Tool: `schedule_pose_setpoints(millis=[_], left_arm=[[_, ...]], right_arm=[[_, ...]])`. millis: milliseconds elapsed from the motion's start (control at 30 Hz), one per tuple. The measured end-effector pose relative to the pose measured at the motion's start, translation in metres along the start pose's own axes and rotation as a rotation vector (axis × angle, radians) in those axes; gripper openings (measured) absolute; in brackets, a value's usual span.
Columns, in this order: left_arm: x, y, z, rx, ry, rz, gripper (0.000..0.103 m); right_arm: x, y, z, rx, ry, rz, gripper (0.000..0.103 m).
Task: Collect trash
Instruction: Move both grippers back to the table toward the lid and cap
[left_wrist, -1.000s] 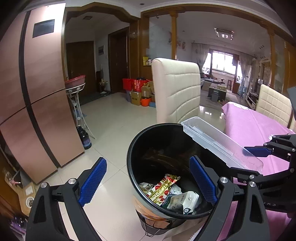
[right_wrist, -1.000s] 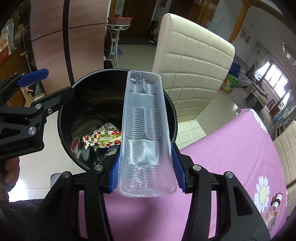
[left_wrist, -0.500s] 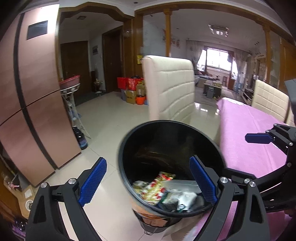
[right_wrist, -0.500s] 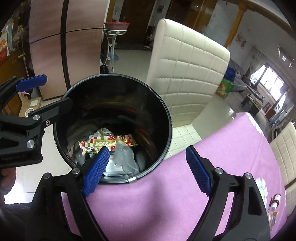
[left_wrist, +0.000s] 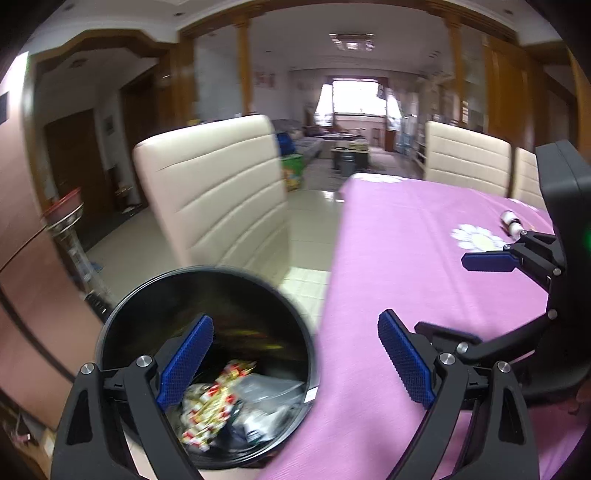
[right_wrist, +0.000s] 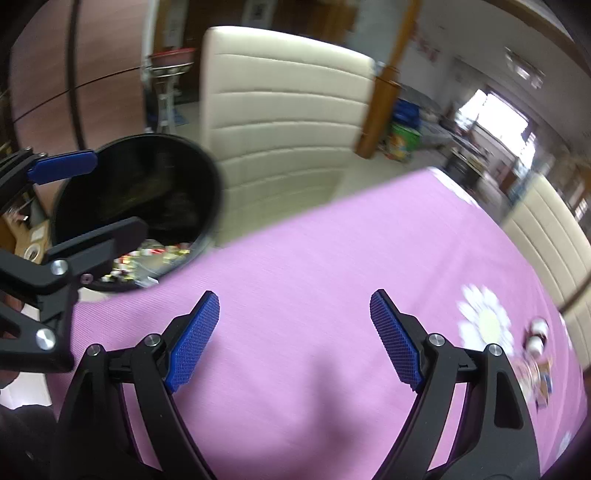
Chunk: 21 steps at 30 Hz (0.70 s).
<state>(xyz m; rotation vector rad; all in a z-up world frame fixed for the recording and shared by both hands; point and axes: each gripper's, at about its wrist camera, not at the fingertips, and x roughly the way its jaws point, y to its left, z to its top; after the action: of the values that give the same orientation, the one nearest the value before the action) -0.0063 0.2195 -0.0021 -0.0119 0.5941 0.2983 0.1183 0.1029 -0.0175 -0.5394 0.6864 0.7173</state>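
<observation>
Nearest me, my right gripper (right_wrist: 291, 332) hangs wide open and empty over the pink surface (right_wrist: 314, 258). My left gripper (left_wrist: 295, 354) is also spread wide, holding nothing, half over the black bin (left_wrist: 122, 317) at about eight o'clock. Wrappers (left_wrist: 210, 402) already lie in the bin. I judge I am between pieces, heading for the next. Small bits of litter (right_wrist: 535, 343) sit near a white flower print at three o'clock; the next move calls for reaching there and closing on one. Beyond stands a cream chair (right_wrist: 284, 110), then tiled floor and a bright window at one o'clock.
</observation>
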Motion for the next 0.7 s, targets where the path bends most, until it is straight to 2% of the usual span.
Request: schedule_pose_setpoints(millis=[367,500,700], left_arm=[[0.036,-0.099,0.040,0.063,0.016,-0.192,0.089],[0.047,-0.137,0.050,0.093,0.005,-0.233,0.089],[0.066,-0.203,0.056,0.158,0.055,-0.323,0.089]], right_arm=[[-0.018,-0.151,-0.069,0.289,0.063,-0.209,0.080],[-0.027,-0.199,-0.094,0.371,0.076,-0.283,0.080],[-0.035,-0.262,-0.130,0.459,0.112,-0.383,0.076]])
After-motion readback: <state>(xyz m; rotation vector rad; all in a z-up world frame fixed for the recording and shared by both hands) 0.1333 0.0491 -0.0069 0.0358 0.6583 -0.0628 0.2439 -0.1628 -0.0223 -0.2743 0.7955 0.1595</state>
